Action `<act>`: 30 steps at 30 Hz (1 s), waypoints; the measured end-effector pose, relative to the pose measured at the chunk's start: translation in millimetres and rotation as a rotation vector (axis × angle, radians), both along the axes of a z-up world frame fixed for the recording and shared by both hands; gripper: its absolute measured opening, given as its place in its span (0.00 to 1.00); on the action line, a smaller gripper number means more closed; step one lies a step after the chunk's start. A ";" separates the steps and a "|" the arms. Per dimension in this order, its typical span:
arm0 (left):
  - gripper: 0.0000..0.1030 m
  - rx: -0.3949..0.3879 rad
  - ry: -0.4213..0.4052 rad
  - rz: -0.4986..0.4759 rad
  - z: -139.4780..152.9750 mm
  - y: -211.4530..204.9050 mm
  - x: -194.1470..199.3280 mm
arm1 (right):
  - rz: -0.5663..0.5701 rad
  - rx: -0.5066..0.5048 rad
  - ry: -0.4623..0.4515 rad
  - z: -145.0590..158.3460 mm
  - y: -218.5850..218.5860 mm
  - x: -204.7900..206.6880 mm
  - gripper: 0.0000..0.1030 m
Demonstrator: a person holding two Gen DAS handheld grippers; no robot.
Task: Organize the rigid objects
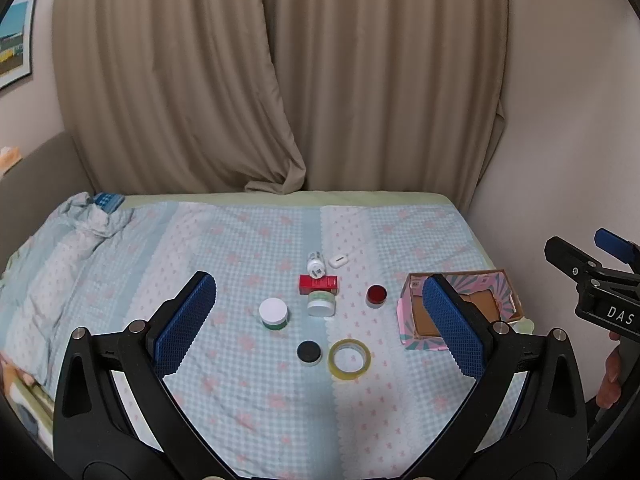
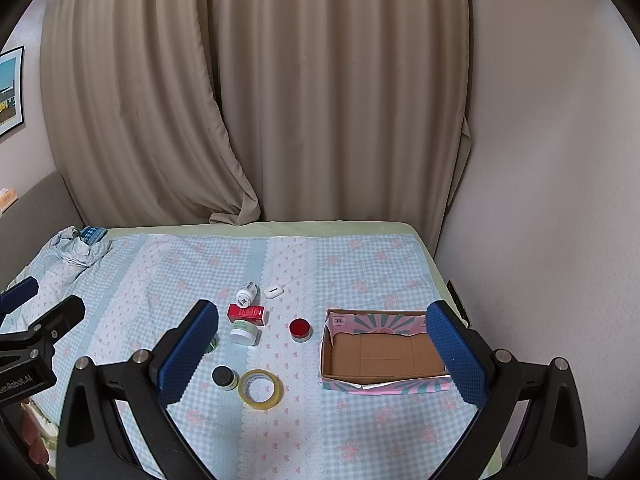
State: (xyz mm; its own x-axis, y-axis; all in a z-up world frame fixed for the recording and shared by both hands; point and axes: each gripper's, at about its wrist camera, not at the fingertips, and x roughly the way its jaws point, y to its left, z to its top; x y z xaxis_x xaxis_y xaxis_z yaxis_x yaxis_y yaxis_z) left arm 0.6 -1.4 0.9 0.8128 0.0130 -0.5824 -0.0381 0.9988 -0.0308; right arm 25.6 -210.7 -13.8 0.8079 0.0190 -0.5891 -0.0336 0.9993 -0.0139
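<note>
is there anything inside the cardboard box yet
No, in the right wrist view the cardboard box shows only its bare brown floor, and the items, like the tape roll, lie on the bed outside it.

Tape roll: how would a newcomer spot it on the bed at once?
On the checked bedspread, look left of the cardboard box, at the near edge of the cluster of small items. The tape roll lies flat beside a black-lidded jar; it alone is a yellowish open ring.
</note>
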 end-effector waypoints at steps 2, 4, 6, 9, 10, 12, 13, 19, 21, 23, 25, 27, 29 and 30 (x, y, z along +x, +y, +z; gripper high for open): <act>1.00 0.000 0.000 0.000 0.0 -0.2 0.2 | 0.000 0.000 0.000 -0.2 -0.5 0.5 1.00; 1.00 0.001 0.000 -0.001 0.1 -0.7 0.2 | 0.000 0.002 0.000 0.2 -0.3 0.3 1.00; 1.00 0.001 0.000 -0.001 0.1 -0.6 0.3 | 0.001 0.003 0.000 0.0 0.1 0.5 1.00; 1.00 0.001 0.000 0.000 0.2 -0.7 0.5 | 0.000 0.003 -0.001 0.0 0.1 0.3 1.00; 1.00 0.001 0.000 -0.001 0.1 -0.8 0.4 | 0.000 0.003 -0.001 -0.1 0.2 0.0 1.00; 1.00 -0.001 0.001 0.000 -0.1 -0.9 0.3 | 0.000 0.002 -0.002 0.0 0.2 0.2 1.00; 1.00 -0.003 0.002 0.001 -0.1 -1.1 0.3 | 0.001 0.003 -0.002 0.5 0.2 -0.2 1.00; 1.00 -0.024 0.018 0.028 -2.6 2.9 1.6 | 0.010 0.010 0.004 0.7 -0.6 2.1 1.00; 1.00 -0.038 0.029 0.048 -6.0 6.2 4.0 | 0.019 0.010 0.007 0.4 -0.9 3.6 1.00; 1.00 -0.049 0.047 0.071 -11.3 9.1 7.3 | 0.032 0.005 0.016 -1.9 -1.3 7.6 1.00; 1.00 -0.059 0.073 0.101 -20.1 12.9 12.2 | 0.051 0.005 0.030 -6.2 -0.7 13.6 1.00; 1.00 -0.064 0.095 0.130 -28.8 15.8 16.9 | 0.072 0.008 0.046 -13.2 -1.1 19.4 1.00; 1.00 -0.075 0.120 0.158 -38.9 20.7 23.3 | 0.101 0.013 0.067 -24.1 -0.3 29.6 1.00; 1.00 -0.082 0.131 0.170 -45.3 23.9 26.7 | 0.113 0.014 0.077 -28.8 0.3 33.6 1.00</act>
State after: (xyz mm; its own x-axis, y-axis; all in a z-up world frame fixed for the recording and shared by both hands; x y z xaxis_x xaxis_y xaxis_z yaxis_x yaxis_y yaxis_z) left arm 27.3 22.6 -44.3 0.7204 0.0919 -0.6875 -0.2148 0.9720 -0.0952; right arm 59.1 -210.4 -42.5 0.7528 0.1157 -0.6480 -0.1460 0.9893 0.0069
